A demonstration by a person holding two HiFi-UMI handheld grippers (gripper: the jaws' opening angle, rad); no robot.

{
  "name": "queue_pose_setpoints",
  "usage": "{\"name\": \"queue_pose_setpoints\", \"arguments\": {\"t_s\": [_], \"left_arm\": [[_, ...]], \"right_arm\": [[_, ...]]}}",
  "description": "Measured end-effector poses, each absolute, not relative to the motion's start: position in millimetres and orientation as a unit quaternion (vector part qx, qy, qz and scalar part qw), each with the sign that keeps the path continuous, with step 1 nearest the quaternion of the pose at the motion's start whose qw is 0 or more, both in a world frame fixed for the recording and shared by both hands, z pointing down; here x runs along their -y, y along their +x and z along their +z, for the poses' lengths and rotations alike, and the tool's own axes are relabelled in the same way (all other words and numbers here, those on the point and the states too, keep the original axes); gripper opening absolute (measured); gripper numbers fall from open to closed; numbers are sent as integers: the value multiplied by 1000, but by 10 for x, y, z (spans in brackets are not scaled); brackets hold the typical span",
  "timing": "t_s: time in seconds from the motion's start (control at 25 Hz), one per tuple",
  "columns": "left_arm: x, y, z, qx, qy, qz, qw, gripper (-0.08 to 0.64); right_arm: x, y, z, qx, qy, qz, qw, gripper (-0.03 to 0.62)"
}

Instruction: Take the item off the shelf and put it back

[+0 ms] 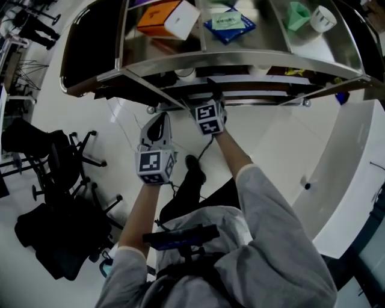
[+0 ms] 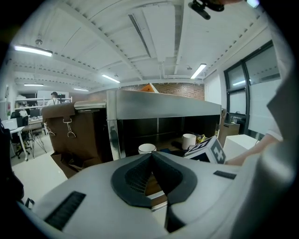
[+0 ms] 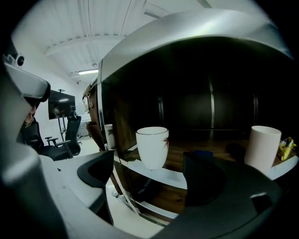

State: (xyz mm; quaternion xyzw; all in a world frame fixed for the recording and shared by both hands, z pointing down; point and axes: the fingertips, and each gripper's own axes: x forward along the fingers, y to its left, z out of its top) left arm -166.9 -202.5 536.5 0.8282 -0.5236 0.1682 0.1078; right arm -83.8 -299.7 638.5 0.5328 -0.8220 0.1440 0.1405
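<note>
A white cup (image 3: 152, 147) with a small reddish mark stands at the front edge of the cart's dark middle shelf (image 3: 163, 175). My right gripper (image 3: 149, 175) is open just in front of it, its pads apart and short of the cup, with nothing held. In the head view the right gripper (image 1: 210, 99) reaches under the cart's top shelf, where the cup (image 1: 185, 73) barely shows. My left gripper (image 2: 150, 156) is shut on nothing and hangs back from the cart; in the head view the left gripper (image 1: 158, 123) is lower left of the right one. The same cup (image 2: 146, 148) shows in the left gripper view.
A second white cup (image 3: 262, 145) and a yellow item (image 3: 286, 148) stand further right on the same shelf. The top shelf holds an orange-and-white box (image 1: 167, 18), a blue packet (image 1: 228, 23) and a green cup (image 1: 296, 15). Office chairs (image 1: 60, 162) stand left, a white cabinet (image 1: 349, 174) right.
</note>
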Motion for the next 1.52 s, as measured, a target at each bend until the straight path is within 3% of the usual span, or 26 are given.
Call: {"name": "queue_pose_setpoints", "arguments": {"t_s": [0.8, 0.84, 0.88, 1.52], "left_arm": [[2408, -1888, 5549, 523, 832, 159, 99, 8], [2414, -1909, 5558, 523, 831, 160, 100, 8], [2421, -1926, 5564, 522, 832, 158, 100, 8], [2441, -2023, 5616, 528, 828, 159, 102, 8]], "right_arm": [[3823, -1114, 6604, 807, 558, 105, 162, 466], [3833, -1110, 6617, 805, 561, 102, 167, 453], [3840, -1101, 6633, 802, 563, 100, 171, 399], [3727, -1068, 6508, 815, 548, 91, 164, 390]]}}
